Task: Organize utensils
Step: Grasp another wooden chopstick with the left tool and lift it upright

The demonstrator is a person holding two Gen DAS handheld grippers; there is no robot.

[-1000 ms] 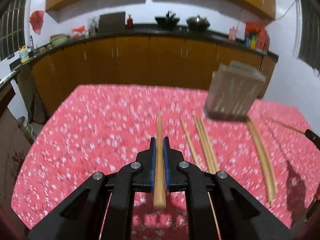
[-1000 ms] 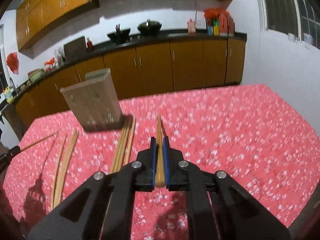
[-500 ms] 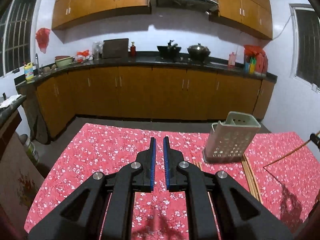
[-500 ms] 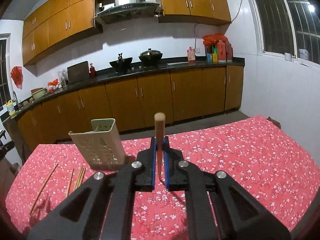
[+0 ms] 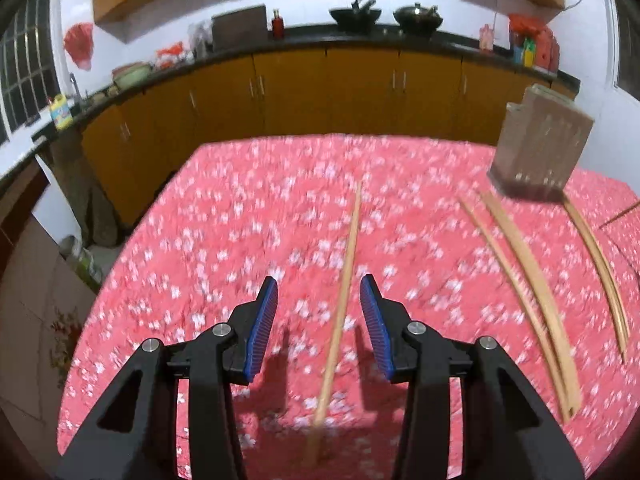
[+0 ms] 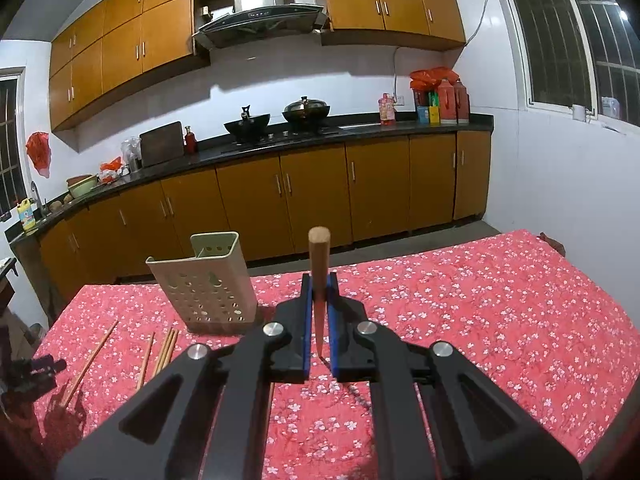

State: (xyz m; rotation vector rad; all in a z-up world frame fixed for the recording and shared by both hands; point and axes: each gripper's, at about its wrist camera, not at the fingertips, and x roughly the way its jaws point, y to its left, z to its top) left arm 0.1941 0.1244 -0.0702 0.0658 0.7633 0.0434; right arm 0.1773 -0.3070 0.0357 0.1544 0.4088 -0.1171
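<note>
My left gripper (image 5: 319,300) points down at the red flowered tablecloth (image 5: 240,240). Its jaws are opening, and a wooden chopstick (image 5: 346,272) lies flat on the cloth between them, touching neither pad. My right gripper (image 6: 319,292) is shut on another chopstick (image 6: 319,256), which stands nearly upright with its thick end on top. The beige perforated utensil holder (image 6: 204,280) stands on the table left of the right gripper. It shows blurred at the far right of the left wrist view (image 5: 538,152).
Several more chopsticks lie loose on the cloth near the holder (image 5: 528,288) (image 6: 164,350). A dark gripper part (image 6: 28,372) shows at the table's left edge. Brown kitchen cabinets (image 6: 312,200) run behind the table, and a white wall (image 6: 560,184) stands to the right.
The left jaws, shut on a chopstick a second ago, now stand apart with a chopstick lying between them. The right gripper has lifted its chopstick off the table and tipped it upright.
</note>
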